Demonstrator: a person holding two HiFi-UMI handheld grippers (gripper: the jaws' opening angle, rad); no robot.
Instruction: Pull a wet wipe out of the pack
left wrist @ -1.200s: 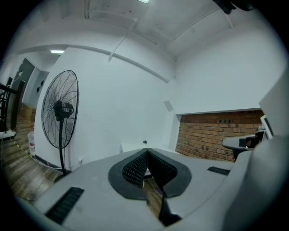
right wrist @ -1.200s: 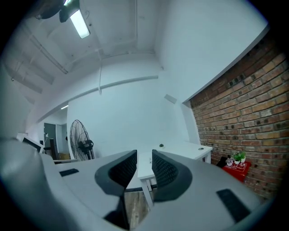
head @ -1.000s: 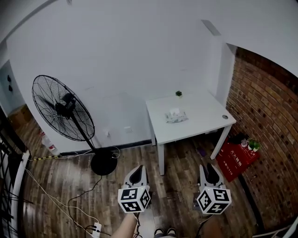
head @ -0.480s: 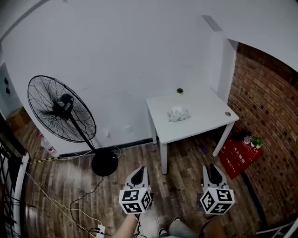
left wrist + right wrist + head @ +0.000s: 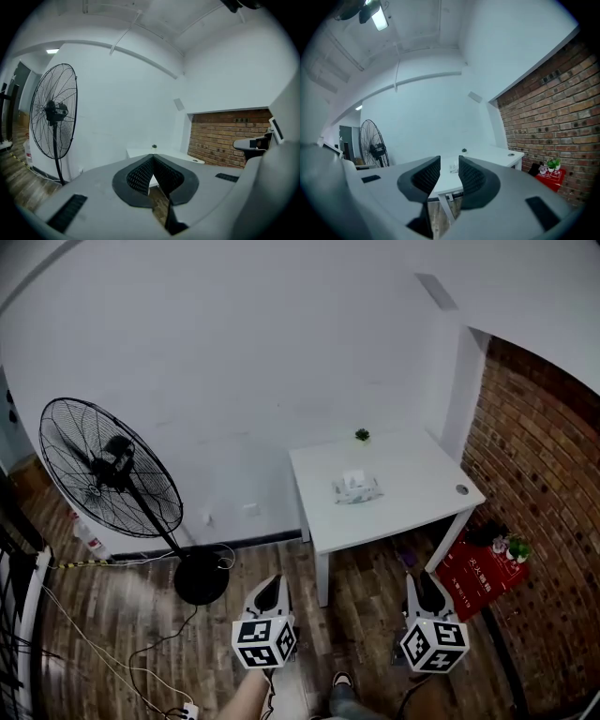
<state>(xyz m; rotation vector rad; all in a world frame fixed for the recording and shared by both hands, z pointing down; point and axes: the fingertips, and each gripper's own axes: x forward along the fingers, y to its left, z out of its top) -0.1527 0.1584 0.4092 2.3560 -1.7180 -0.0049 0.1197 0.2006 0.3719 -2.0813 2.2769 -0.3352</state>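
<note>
The wet wipe pack lies in the middle of a white table against the far wall, with a white wipe sticking up from its top. Both grippers are held low over the wooden floor, well short of the table. My left gripper is shut, its jaws meeting at the tips with nothing between them. A narrow gap separates the jaws of my right gripper, so it is open and empty. In the right gripper view the pack shows small and far off between the jaws.
A large black standing fan is left of the table, with cables trailing over the floor. A small potted plant sits at the table's back edge. A red box with plants stands by the brick wall.
The view has shifted: the fan has slid left and the table sits a little nearer. Both grippers stay low in the same pose. The person's foot has come into view at the bottom.
</note>
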